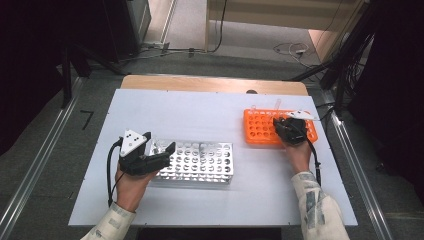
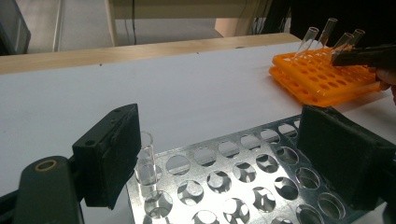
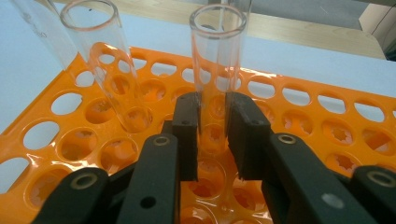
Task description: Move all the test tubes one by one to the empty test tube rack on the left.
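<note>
Glass tube (image 3: pixel 217 70) clamped in right gripper (image 3: pixel 214 135) jaws; left gripper (image 2: pixel 224 154) jaws released over metal rack (image 2: pixel 243 186).

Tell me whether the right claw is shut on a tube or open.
Shut on a tube. In the right gripper view the right claw has both pads pressed against the clear test tube standing in the orange rack.
</note>
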`<state>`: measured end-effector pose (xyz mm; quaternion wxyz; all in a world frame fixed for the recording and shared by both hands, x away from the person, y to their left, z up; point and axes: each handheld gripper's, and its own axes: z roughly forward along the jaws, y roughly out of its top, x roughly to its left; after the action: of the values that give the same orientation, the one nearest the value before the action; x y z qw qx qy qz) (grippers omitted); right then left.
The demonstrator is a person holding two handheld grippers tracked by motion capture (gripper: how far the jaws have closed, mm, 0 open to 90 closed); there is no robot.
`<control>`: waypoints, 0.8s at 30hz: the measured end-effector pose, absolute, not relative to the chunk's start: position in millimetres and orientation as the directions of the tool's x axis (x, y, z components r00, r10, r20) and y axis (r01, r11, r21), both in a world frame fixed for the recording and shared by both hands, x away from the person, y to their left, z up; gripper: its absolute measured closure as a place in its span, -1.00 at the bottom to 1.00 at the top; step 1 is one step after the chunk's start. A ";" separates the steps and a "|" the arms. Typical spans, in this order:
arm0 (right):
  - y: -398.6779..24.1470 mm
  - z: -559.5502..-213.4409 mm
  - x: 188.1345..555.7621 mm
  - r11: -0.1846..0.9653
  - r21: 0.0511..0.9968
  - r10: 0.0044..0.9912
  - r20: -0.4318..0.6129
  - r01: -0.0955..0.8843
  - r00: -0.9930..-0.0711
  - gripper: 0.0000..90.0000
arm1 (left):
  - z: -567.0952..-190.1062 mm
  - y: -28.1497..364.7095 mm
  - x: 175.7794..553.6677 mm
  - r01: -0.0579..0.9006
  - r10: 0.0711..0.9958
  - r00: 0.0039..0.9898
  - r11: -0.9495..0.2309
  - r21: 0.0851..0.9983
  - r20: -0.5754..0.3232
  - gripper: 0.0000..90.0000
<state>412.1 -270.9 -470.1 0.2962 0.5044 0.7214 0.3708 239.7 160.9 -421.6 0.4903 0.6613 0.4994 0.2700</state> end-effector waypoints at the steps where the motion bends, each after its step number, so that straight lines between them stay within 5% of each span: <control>1: -271.1 -469.8 412.0 0.214 0.834 0.948 -0.053 0.508 -0.313 0.61 | -421.7 160.9 239.8 0.396 0.925 0.356 -0.020 0.918 -0.133 -0.69; 24: -268.0 -420.3 385.1 0.210 0.847 0.930 -0.019 0.488 -0.367 0.63 | -422.2 159.3 239.6 0.405 0.923 0.363 -0.028 0.914 -0.132 -0.69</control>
<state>385.1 -268.0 -420.3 0.2793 0.4883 0.7259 0.3957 239.6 159.3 -422.2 0.4874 0.6661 0.4982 0.2654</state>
